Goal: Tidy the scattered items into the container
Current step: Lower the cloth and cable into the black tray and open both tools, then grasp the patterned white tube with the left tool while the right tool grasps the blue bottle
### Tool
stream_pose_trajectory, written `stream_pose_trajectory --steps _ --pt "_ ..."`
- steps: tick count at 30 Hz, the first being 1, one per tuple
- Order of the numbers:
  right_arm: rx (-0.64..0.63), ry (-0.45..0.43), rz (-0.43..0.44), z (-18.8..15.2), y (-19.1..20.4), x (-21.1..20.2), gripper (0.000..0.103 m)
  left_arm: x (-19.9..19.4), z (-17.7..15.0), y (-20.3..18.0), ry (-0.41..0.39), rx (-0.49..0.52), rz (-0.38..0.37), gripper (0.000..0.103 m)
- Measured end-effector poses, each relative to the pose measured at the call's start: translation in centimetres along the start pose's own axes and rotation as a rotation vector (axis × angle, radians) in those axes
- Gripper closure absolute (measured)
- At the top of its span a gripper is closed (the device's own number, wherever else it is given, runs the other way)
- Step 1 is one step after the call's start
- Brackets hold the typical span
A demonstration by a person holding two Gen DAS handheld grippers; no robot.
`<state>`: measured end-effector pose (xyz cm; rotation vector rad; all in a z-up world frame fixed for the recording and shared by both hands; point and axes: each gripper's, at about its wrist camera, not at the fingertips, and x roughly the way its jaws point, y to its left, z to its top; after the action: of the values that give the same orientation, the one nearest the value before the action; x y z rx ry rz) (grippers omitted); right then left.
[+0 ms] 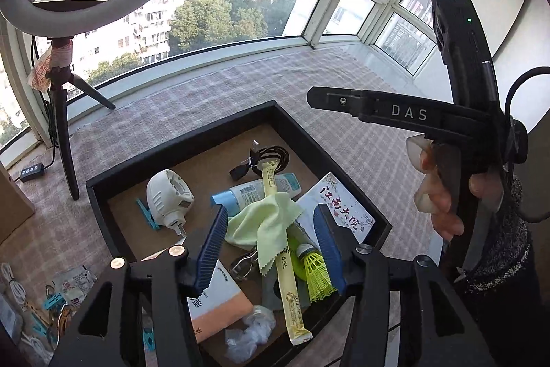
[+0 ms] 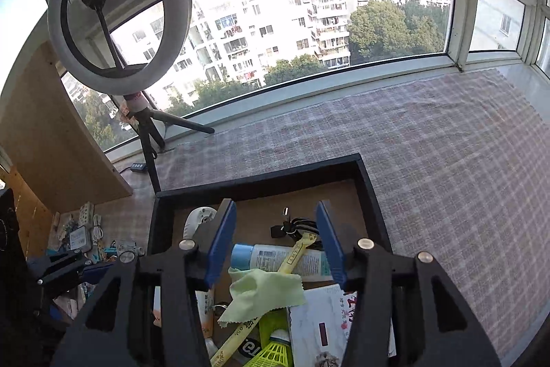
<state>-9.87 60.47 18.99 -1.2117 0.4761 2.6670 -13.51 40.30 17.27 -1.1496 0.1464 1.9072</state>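
Note:
A black tray [image 1: 178, 145] [image 2: 257, 177] with a brown floor holds several items. A pale green cloth [image 1: 271, 219] [image 2: 264, 293] lies over a long yellow sachet [image 1: 288, 284] and a blue-capped tube [image 1: 254, 190] [image 2: 282, 258]. Around them lie a yellow shuttlecock [image 1: 316, 274], a white plug adapter [image 1: 166, 196], a black USB cable [image 1: 264, 159] and a printed booklet [image 1: 343, 208]. My left gripper [image 1: 271, 250] hangs open over the cloth, gripping nothing. My right gripper [image 2: 276, 246] is also open and empty above the tube. A hand holds its body [image 1: 409, 114] at the right.
Loose items [image 1: 65, 291] [image 2: 89, 236] lie on the checked tablecloth left of the tray: blue pegs, white cables, cards. A ring light on a tripod [image 1: 65, 112] [image 2: 120, 23] stands at the back left by the window. A cardboard box [image 2: 51, 140] sits at the left.

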Motion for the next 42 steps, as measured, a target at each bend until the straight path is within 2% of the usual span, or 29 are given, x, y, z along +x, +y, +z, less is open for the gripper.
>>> stream_pose_trajectory --steps 4,11,19,22,26,30,34,35,38,42 --pt "-0.028 -0.001 0.020 -0.4 1.3 -0.6 0.055 -2.1 -0.9 1.5 -0.014 -0.008 0.029 0.062" --pt "-0.104 0.023 0.102 -2.8 6.2 -1.5 0.055 -8.9 -4.5 6.7 -0.064 -0.035 0.152 0.063" --pt "-0.211 0.072 0.278 -6.6 14.4 -1.4 0.055 -19.3 -12.4 16.2 -0.124 -0.236 0.356 0.063" --pt "-0.272 0.101 0.313 -8.2 17.8 -0.9 0.055 -22.7 -16.2 18.7 -0.136 -0.307 0.438 0.063" --pt "-0.328 0.149 0.351 -10.7 21.7 0.5 0.055 -25.2 -21.1 21.3 -0.127 -0.428 0.471 0.063" --pt "-0.354 0.226 0.351 -13.2 24.2 3.1 0.055 -24.6 -24.9 22.6 -0.097 -0.511 0.470 0.063" --pt "-0.386 0.272 0.332 -15.3 25.7 5.2 0.056 -22.2 -27.1 23.0 -0.077 -0.583 0.426 0.063" --pt "-0.391 0.278 0.325 -15.7 26.0 5.6 0.056 -21.4 -27.4 23.2 -0.066 -0.596 0.419 0.063" --pt "-0.382 0.301 0.321 -16.3 26.4 6.7 0.059 -18.5 -28.0 23.9 -0.014 -0.636 0.402 0.077" --pt "-0.380 0.322 0.311 -16.8 26.8 7.8 0.061 -15.6 -27.8 24.4 0.005 -0.692 0.348 0.077"
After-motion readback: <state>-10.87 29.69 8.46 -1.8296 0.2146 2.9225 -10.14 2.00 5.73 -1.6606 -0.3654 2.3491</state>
